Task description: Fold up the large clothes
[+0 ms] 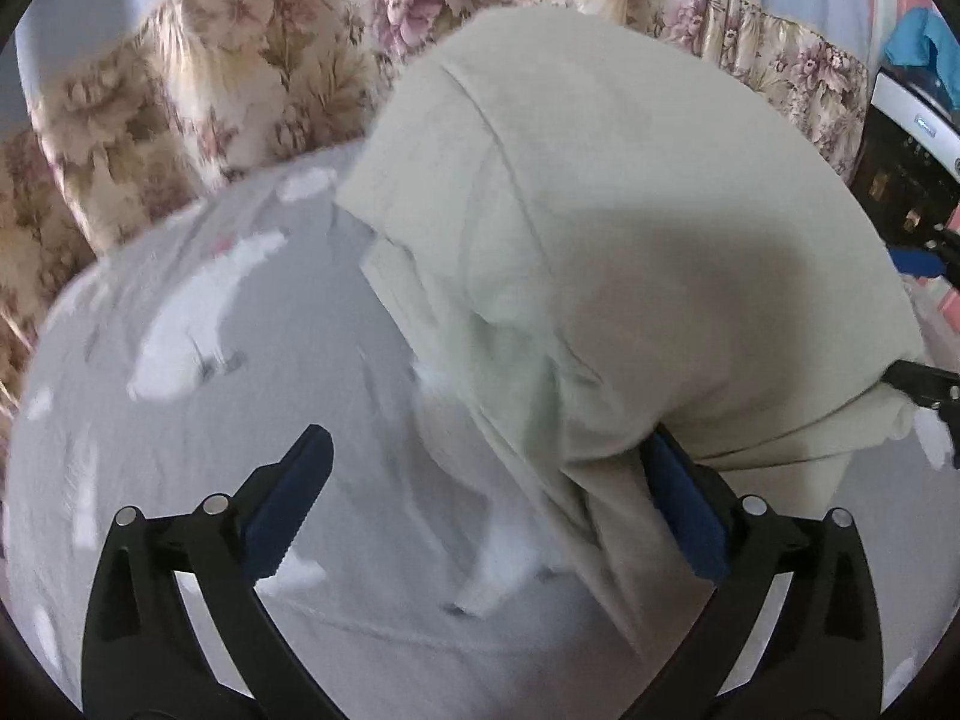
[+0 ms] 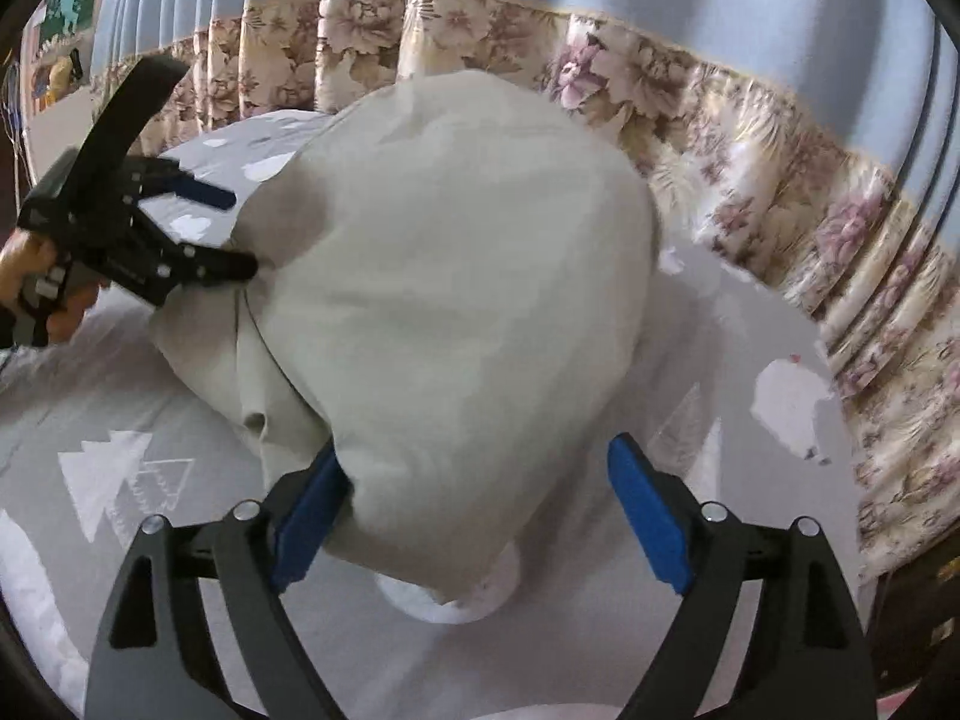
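A pale cream garment lies bunched and puffed up on the grey bedsheet. My left gripper is open wide; a fold of the garment hangs over its right finger, and the left finger stands over bare sheet. The right wrist view has the same garment between the jaws of my right gripper, which is open. Cloth brushes its left pad, and the right pad is clear of it. At the garment's left edge the left gripper shows open, held by a hand. My right gripper shows at the far right.
The bedsheet is grey with white bear and tree prints. A floral curtain hangs close behind the bed, also the curtain. Dark furniture with a white appliance stands off the bed's right side.
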